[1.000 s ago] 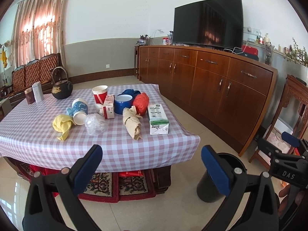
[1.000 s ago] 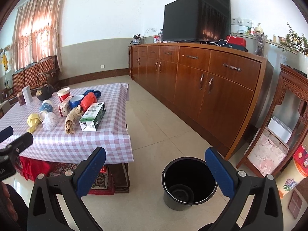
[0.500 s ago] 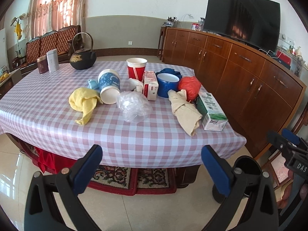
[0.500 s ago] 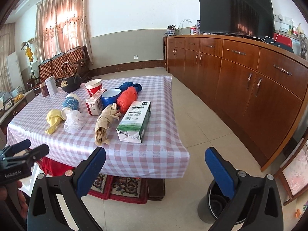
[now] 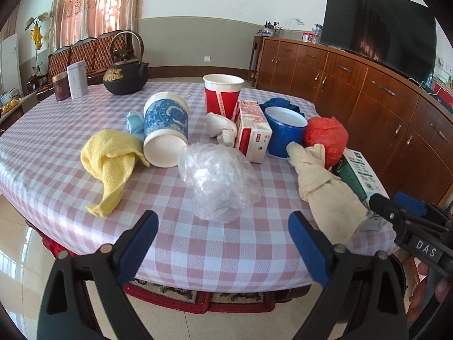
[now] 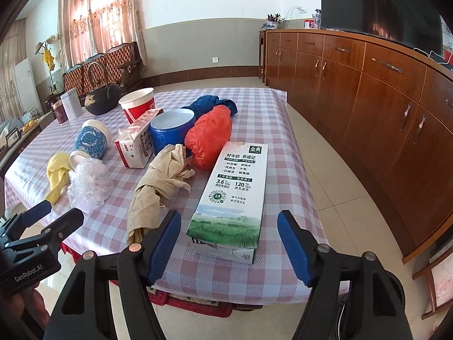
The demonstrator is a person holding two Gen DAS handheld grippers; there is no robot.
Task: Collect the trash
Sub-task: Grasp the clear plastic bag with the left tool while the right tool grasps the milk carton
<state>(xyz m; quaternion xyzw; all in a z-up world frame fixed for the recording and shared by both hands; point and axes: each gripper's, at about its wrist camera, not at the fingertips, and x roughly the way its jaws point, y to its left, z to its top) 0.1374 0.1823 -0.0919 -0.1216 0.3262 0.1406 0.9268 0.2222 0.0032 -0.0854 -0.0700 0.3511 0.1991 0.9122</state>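
Observation:
A checked table point(image 5: 198, 243) holds trash. My left gripper point(image 5: 223, 240) is open and empty, just short of a crumpled clear plastic bag point(image 5: 218, 181). My right gripper point(image 6: 229, 240) is open and empty, its jaws on either side of the near end of a green-and-white milk carton point(image 6: 235, 195). Beside the carton lie a beige crumpled cloth point(image 6: 158, 187), an orange plastic bag point(image 6: 209, 138) and a red-and-white small carton point(image 6: 136, 144). A yellow cloth point(image 5: 113, 164), a tipped blue patterned cup point(image 5: 165, 133), a red paper cup point(image 5: 222, 93) and a blue tub point(image 5: 286, 130) are also there.
A black teapot point(image 5: 124, 79) and two tins point(image 5: 70, 83) stand at the table's far left. A long wooden sideboard point(image 6: 382, 99) with a TV point(image 6: 379, 8) runs along the right. Tiled floor lies between the table and the sideboard. A red rug edge point(image 5: 198, 300) shows under the table.
Both grippers have moved in close to the table's near edge. The black bin on the floor has dropped out of view. Both stay open.

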